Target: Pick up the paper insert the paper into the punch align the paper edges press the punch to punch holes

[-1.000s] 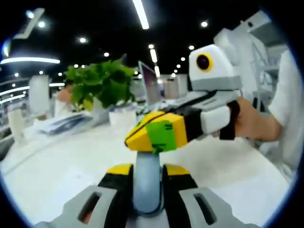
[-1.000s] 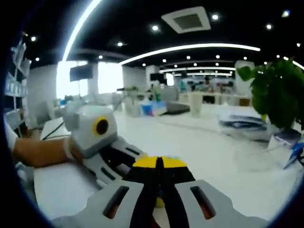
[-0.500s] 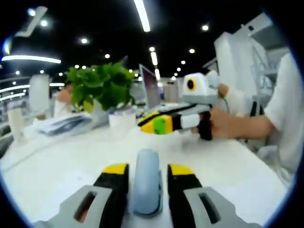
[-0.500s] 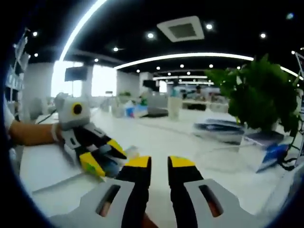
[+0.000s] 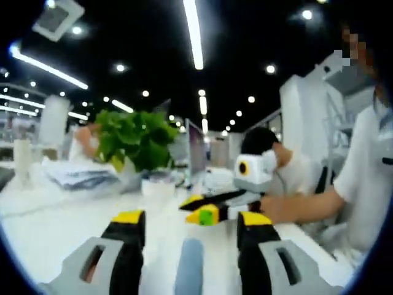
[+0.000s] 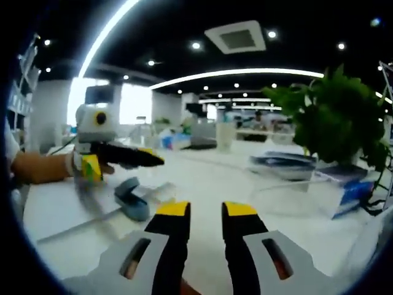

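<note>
The punch lies on the white surface, its long axis running away from the left gripper, whose released fingers straddle its near end. The right gripper is also spread and empty — punch off to its left, left gripper nearer. A pale sheet under it may be the paper — too blurred to confirm.
</note>
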`<state>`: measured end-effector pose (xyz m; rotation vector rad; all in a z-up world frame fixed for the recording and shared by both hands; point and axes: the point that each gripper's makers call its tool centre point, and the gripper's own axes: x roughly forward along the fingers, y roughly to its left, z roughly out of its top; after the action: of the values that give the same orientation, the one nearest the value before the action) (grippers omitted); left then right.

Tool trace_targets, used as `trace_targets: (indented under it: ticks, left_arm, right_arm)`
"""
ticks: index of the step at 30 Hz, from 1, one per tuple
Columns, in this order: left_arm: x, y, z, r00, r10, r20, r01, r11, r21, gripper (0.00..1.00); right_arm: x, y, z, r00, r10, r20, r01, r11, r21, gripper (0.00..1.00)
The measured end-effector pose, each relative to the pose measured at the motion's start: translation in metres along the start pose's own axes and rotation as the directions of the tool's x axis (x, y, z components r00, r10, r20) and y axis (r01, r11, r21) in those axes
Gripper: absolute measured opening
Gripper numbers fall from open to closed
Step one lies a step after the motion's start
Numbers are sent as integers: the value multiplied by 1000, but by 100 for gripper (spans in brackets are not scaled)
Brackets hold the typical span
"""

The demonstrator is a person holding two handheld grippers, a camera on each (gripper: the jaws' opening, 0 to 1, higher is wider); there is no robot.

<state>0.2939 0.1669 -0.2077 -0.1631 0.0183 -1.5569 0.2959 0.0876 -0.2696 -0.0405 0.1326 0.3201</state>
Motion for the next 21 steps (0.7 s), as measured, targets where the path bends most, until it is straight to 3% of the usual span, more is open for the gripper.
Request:
trace_targets:
  ticks: [1, 3, 8, 10, 14, 15, 19, 21]
  left_arm:
    - [-3, 3, 13, 999, 11, 32, -11, 1000, -13, 60]
    - [-15, 7, 28, 999, 27, 43, -27, 1000, 1, 61]
    - [-57, 16, 46, 995, 88, 55, -89, 996, 20, 61]
    - [-71, 18, 46, 992, 115, 54, -116, 993, 21, 63]
    - [-108, 19, 13, 983, 176, -56, -174, 984, 37, 63]
    - [-115, 16, 1, 980, 176, -95, -173, 984, 39, 63]
    - [-130, 6, -22, 975, 175, -139, -173, 985, 22, 63]
    - [-136, 0, -40, 966, 167, -198, -162, 986, 44, 64]
  right_arm:
    - [1, -1, -2, 1000, -1, -7, 1, 1000, 3, 30]
    - [1, 0, -4, 1000, 4, -17, -4, 1000, 4, 30]
    - [2, -2, -4, 1000, -3, -19, 3, 1000, -3, 32]
    - [2, -2, -4, 1000, -2, -19, 2, 1000, 2, 32]
    - [2, -2, -5, 1000, -5, -24, 5, 1000, -3, 35]
    - [3, -2, -5, 1000, -6, -25, 5, 1000, -5, 35]
    - [3, -1, -8, 999, 9, -41, -9, 1000, 14, 32]
    - [3, 0, -8, 999, 12, -42, -11, 1000, 9, 32]
